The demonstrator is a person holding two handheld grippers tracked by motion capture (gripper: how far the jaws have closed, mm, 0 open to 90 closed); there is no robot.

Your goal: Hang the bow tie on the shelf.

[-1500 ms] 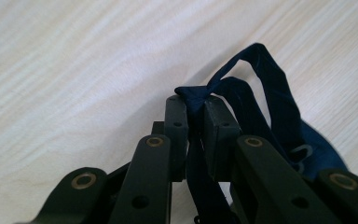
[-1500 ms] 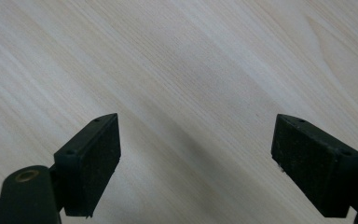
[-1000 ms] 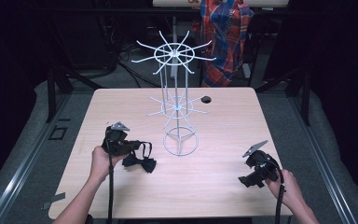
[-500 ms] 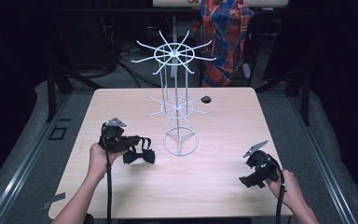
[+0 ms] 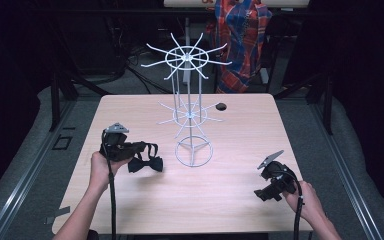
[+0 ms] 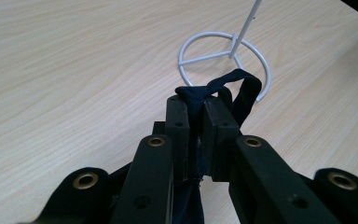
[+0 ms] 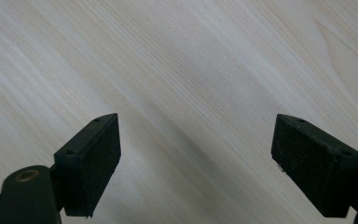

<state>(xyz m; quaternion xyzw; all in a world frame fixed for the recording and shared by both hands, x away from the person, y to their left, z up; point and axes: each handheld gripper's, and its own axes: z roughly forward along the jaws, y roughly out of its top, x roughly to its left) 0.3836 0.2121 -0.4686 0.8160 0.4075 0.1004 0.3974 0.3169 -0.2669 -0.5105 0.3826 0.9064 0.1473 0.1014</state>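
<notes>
Figure: bow tie carried toward a wire display stand.

The table (image 5: 230, 200), light wood, bears the scene. On it, just past centre toward 12 o'clock, stands the white wire stand (image 5: 190, 107): a ring base (image 6: 223, 58), an upright stem, and two tiers of radiating hooks.

My right gripper (image 5: 272, 182) rests at about 4 o'clock of the base, well apart from it, its jaws spread wide over bare wood with nothing between them.

My left gripper (image 6: 196, 119) sits at about 9 o'clock of the base, near it. Its jaws are pressed together on the dark strap of a black bow tie (image 5: 145, 162); the strap loops out beyond the jaw tips toward the ring base, and the bow itself hangs below the gripper, low over the table; I cannot tell whether it touches.

I judge the step in hand to be hanging the tie on a hook. To do it well, I should keep the grip firm, raise the loop clear of the lower tier, approach one hook tip from outside, and slide the open loop over it before releasing. The wide right jaws could steady the base if the stand tips.
</notes>
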